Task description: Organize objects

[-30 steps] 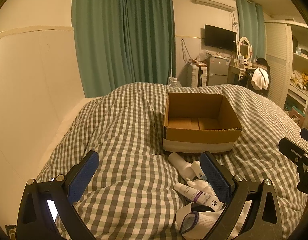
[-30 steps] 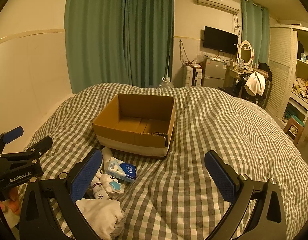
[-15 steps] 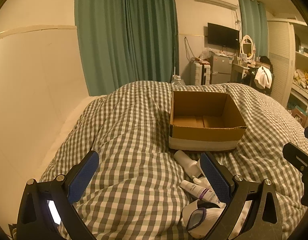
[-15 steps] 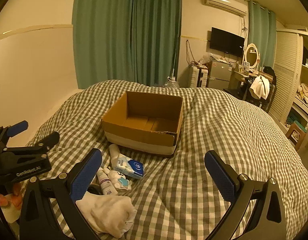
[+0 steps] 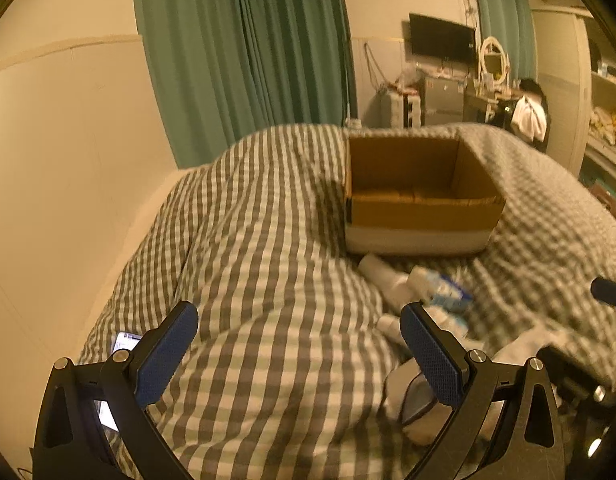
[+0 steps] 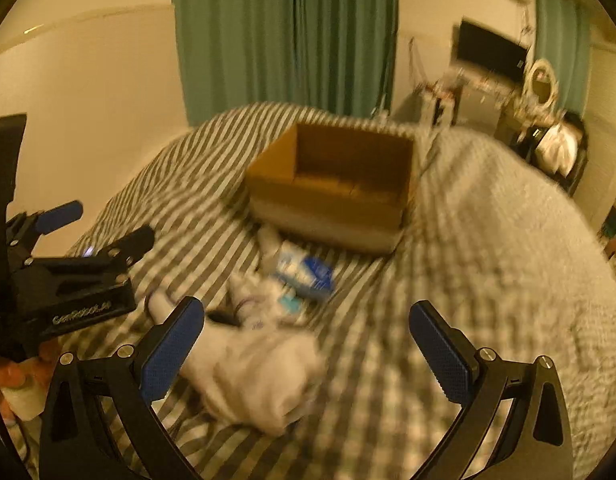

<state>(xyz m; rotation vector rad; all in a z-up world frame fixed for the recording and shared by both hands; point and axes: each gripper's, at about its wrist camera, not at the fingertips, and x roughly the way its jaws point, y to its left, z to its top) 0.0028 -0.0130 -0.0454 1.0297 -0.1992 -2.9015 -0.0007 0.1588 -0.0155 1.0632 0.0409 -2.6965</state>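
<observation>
Hovering wide apart, both tongs flank toiletries before box.

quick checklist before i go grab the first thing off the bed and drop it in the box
1. Left gripper open and holding nothing: ok.
2. Right gripper open and holding nothing: ok.
3. Cardboard box open at the top, nothing seen inside: ok.
4. Things to pick lie on the checked blanket in front of the box: white bottle, blue and white packet, white cloth: ok.
5. Sharp view to aim a grasp: not ok, both views are blurred by motion.
6. Exact number of small bottles in the pile: cannot tell.
</observation>
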